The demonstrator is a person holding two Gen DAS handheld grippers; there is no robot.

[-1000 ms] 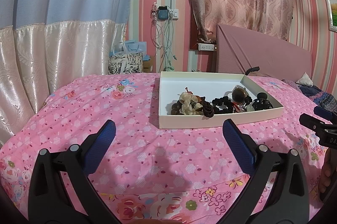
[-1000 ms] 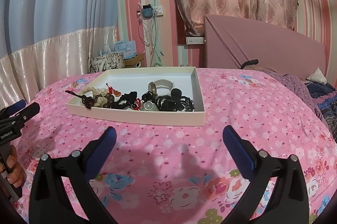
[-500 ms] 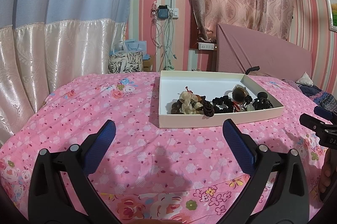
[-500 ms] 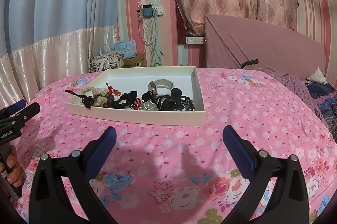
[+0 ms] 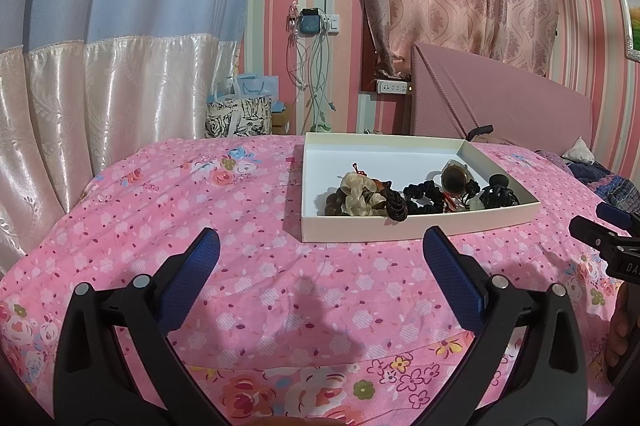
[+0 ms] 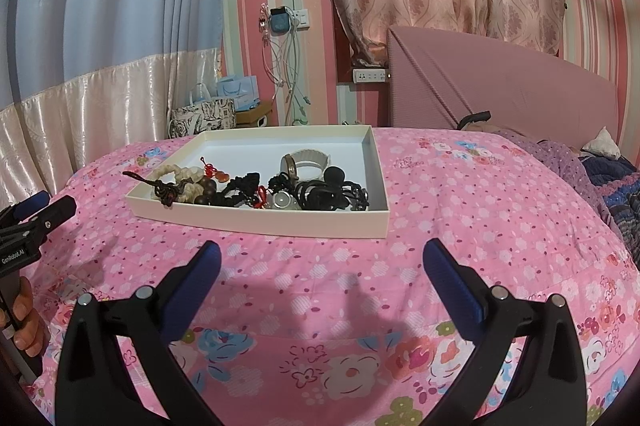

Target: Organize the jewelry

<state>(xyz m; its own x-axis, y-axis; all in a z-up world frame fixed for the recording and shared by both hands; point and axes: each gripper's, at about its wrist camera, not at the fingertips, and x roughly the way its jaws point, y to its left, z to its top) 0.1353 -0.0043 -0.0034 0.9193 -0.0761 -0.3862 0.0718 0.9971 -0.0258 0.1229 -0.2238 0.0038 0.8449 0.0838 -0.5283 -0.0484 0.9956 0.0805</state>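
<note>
Both grippers hover low over the near edge of the bed (image 6: pixel 460 193), short of the tray, neither touching anything. Left gripper (image 5: pixel 320 258): jaws spread wide, nothing between the blue pads; it faces the tray's near-left corner. Right gripper (image 6: pixel 320 262): jaws likewise released and empty, facing the tray's near wall head-on. Judgement: holding both wide and back from the tray keeps the contents in full sight of both cameras. The person's hand (image 6: pixel 24 322) on the left tool's handle shows at the right view's edge. Beyond the grippers sits the shallow cream tray (image 6: pixel 260 222), flat on the pink floral bedspread. The jewelry (image 6: pixel 256 185) lies inside it, crowded against the near wall in one tangled row: pale bead bracelet (image 6: pixel 180 177) and dark brown beads at the left, black corded pieces with red knots in the middle, a watch on a pale band (image 6: pixel 308 161) and black items at the right. A tasselled black cord (image 6: pixel 136 175) hangs over the left rim. The far half of the tray floor is bare. Judgement: everything is contained but heaped, not sorted; this fits either loose pieces gathered in, or a pile awaiting separation. Behind: headboard, curtains, striped wall.
</note>
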